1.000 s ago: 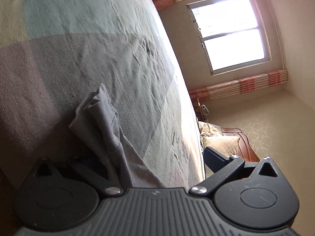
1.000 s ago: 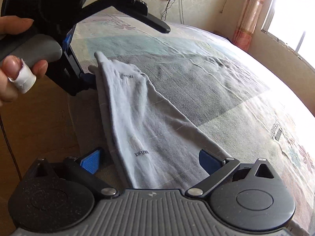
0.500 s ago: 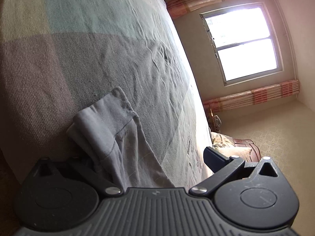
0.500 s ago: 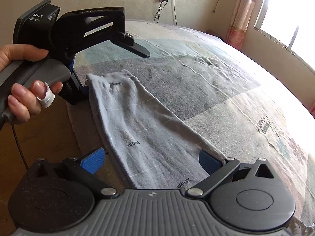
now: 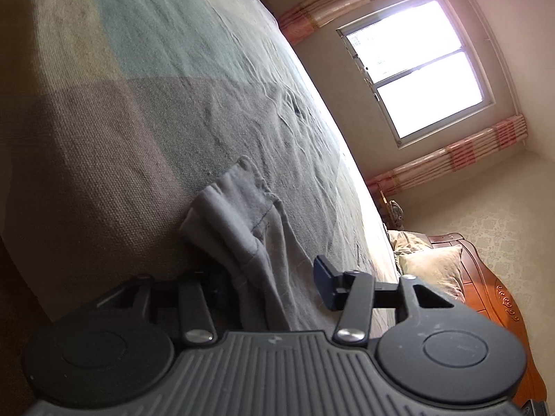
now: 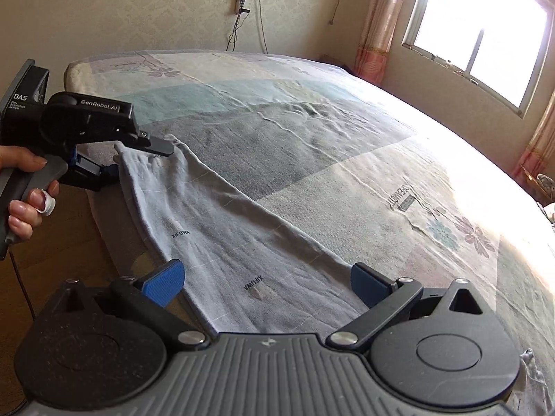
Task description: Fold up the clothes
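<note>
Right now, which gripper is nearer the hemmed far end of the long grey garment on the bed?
Left. The left gripper is at the grey garment's hemmed end, jaws around it. The right gripper is at the opposite, near end, jaws spread wide.

a wide bed [image 6: 347, 159] with a patchwork-print cover fills the room. bright daylight pours through a window [image 6: 482, 34] flanked by pink striped curtains [image 6: 376, 17]. patterned beige wallpaper [image 6: 138, 10]; cables, perhaps a power strip [image 6: 241, 0], hang there. a carved wooden headboard [image 5: 485, 277] backs a pillow [image 5: 430, 270].
</note>
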The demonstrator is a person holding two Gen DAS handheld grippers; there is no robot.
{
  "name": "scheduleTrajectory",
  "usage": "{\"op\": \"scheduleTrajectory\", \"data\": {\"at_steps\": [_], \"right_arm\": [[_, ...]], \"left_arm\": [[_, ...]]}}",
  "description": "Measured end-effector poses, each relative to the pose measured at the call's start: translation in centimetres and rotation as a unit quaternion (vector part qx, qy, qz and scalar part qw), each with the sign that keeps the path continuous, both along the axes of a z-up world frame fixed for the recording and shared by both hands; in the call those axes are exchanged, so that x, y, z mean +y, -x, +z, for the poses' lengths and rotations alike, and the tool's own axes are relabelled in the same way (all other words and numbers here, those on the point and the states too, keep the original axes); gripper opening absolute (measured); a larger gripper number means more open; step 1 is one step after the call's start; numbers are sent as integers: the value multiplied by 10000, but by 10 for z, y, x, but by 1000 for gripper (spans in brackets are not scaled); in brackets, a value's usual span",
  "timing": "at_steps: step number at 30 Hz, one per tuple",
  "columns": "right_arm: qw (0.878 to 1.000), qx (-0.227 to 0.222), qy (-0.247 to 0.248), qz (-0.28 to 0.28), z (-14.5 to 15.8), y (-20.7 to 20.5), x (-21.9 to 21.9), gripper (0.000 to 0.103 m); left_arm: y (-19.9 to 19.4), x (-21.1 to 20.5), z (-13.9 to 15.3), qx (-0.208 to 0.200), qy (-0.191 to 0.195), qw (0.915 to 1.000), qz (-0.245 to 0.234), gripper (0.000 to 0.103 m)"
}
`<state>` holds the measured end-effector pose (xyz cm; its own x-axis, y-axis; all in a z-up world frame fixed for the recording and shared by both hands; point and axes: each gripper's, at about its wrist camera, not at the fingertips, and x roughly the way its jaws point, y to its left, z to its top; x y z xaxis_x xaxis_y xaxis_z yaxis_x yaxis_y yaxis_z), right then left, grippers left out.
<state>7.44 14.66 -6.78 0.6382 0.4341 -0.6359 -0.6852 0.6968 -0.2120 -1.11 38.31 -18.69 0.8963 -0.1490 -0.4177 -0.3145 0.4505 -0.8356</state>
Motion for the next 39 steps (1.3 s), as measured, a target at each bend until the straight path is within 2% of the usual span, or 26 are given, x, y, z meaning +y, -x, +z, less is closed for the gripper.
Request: {"op": "scheduleTrajectory", "data": {"at_steps": [1,2,6,11,14,17,21,23,26,28,30,31,39], "right_arm": [[10000,25,-8,-69,0,0,-4,103],[9999,50,-16,-137,0,0,-8,103],[9991,233,-164,-309,0,-1,-21,103],[9930,846,-655,-493,-4,-13,-35,103],[9814,1375,-1188,-619,-6,-30,-43,103],[9582,2074,-1863,-647,-9,-48,-48,103],[9168,2914,-2622,-758,-17,-72,-49,103],[8952,3222,-2977,-791,-20,-82,-49,103],[8523,3743,-3571,-770,-26,-101,-46,103],[8289,3984,-3847,-786,-29,-112,-42,103],[8086,4191,-4052,-801,-33,-123,-36,103],[8023,4260,-4101,-820,-35,-127,-32,103],[7878,4513,-4047,-1096,-51,-150,-10,103]], "left_arm": [[1,4,-4,72,63,9999,60,13],[2,7,-9,-6,220,9997,88,13],[0,2,-4,52,24,9999,103,13],[-3,-1,1,129,-103,9998,65,13],[-4,-3,7,200,-318,9993,1,13],[-4,-6,12,259,-539,9982,-86,13],[-5,-12,24,368,-987,9942,-200,12],[-6,-19,36,399,-1393,9890,-302,12],[-11,-31,54,357,-1974,9785,-478,12],[-15,-39,66,361,-2340,9698,-582,12],[-18,-43,74,256,-2421,9678,-644,12],[-18,-45,77,198,-2441,9673,-660,12],[-13,-55,92,-120,-2574,9631,-773,10]]}}
